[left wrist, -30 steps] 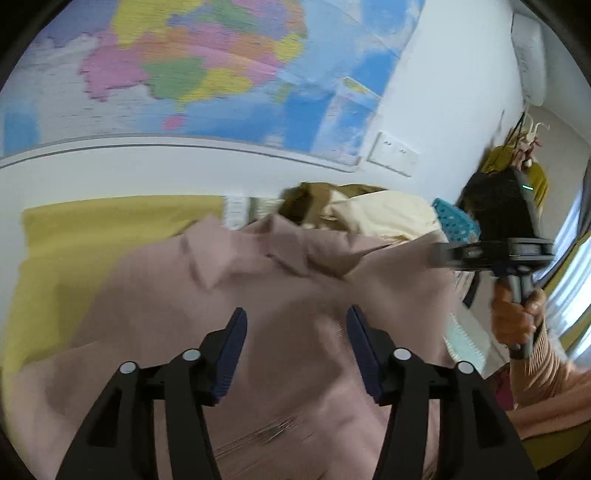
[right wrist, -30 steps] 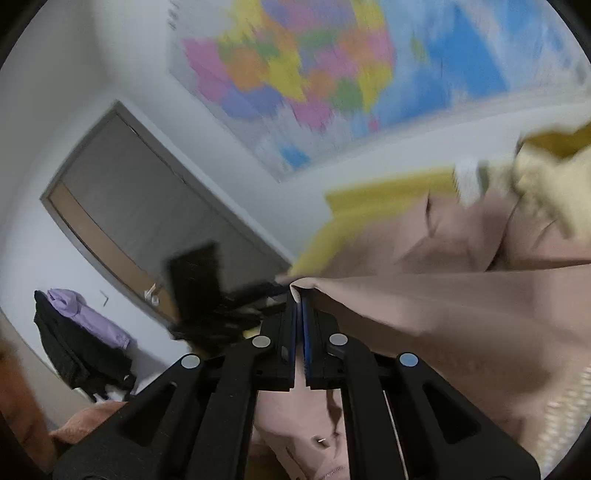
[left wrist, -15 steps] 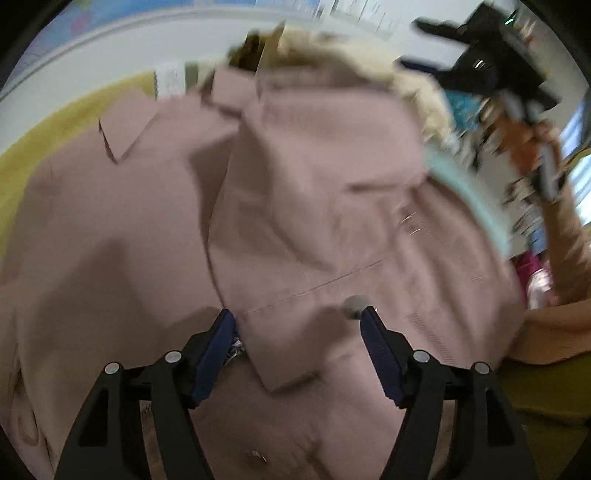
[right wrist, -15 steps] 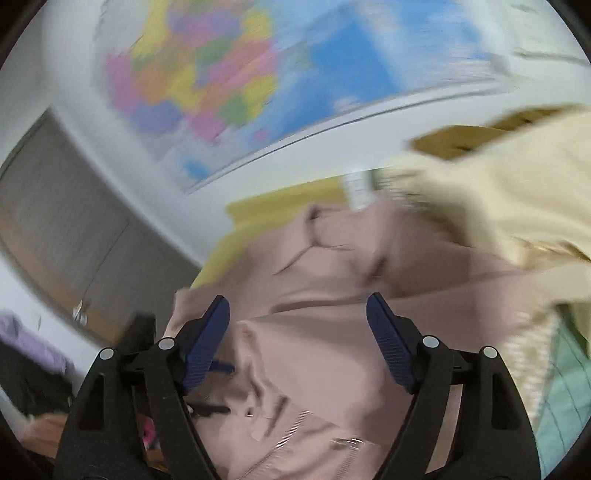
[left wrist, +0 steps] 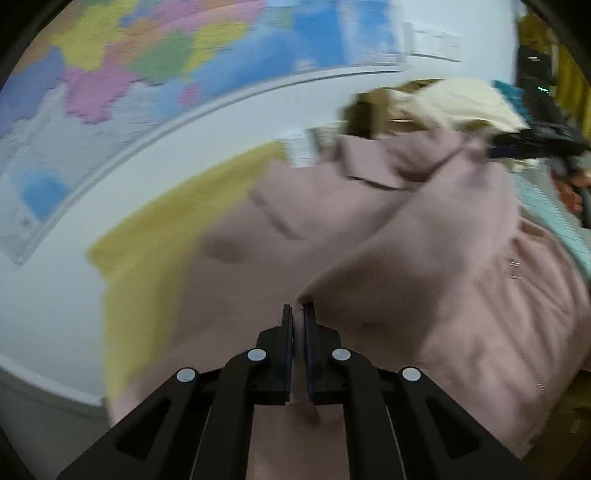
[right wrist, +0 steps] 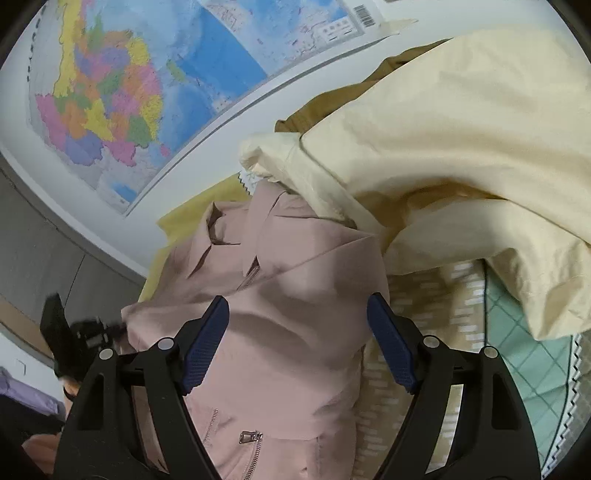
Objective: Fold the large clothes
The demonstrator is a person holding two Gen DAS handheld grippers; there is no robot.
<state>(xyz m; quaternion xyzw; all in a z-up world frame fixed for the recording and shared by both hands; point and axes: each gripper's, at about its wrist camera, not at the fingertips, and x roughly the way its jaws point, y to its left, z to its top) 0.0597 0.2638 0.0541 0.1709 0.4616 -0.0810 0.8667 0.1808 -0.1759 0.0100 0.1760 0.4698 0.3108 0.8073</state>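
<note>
So the pink jacket (right wrist: 280, 332) lies on the bed, one side flipped over, only partly folded. Left tongs (left wrist: 298, 314) pinch its edge tight. Right tongs (right wrist: 295, 343) hang wide open above it, holding nothing. More folds remain.

Nothing here can actually be read. The wall map (right wrist: 155, 92) carries fine print and a barcode (right wrist: 364, 15) near its upper corner, but the lettering is too small and soft to make out; perhaps place names. In the left wrist view the map is blurred.
</note>
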